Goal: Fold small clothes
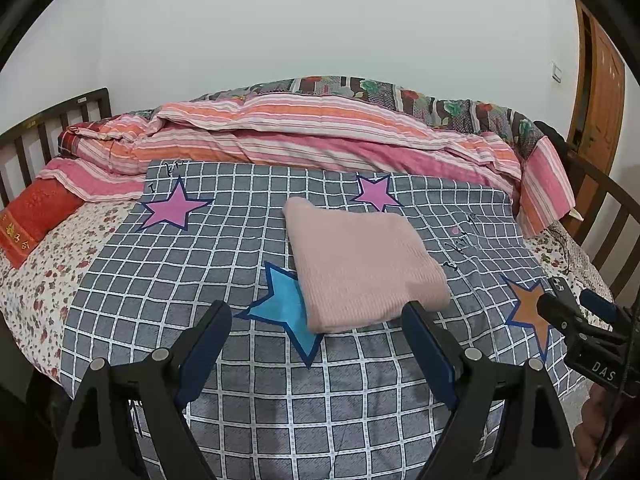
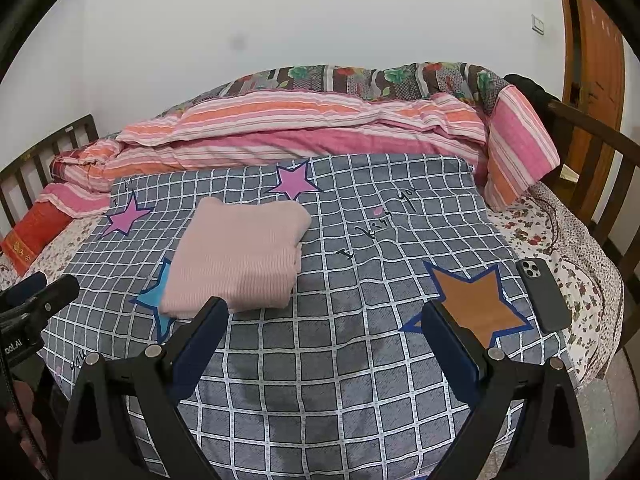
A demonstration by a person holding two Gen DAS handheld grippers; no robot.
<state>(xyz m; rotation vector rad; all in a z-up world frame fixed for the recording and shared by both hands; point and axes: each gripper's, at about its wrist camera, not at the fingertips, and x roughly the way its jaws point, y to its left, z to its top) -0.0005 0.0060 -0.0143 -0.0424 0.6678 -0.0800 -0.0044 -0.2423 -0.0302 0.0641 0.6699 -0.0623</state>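
A pale pink knitted garment (image 1: 360,264) lies folded into a neat rectangle on the grey checked sheet with stars (image 1: 200,264); it also shows in the right wrist view (image 2: 236,256). My left gripper (image 1: 316,316) is open and empty, held just short of the garment's near edge. My right gripper (image 2: 324,312) is open and empty over the checked sheet (image 2: 360,360), to the right of the garment. The right gripper shows at the right edge of the left wrist view (image 1: 576,312), and the left gripper at the left edge of the right wrist view (image 2: 44,292).
A black phone (image 2: 542,294) lies by the orange star (image 2: 476,304) at the bed's right side. A rolled striped pink quilt (image 1: 300,136) runs along the back. A red pillow (image 1: 36,220) lies far left. Dark wooden bed rails (image 2: 592,148) stand left and right.
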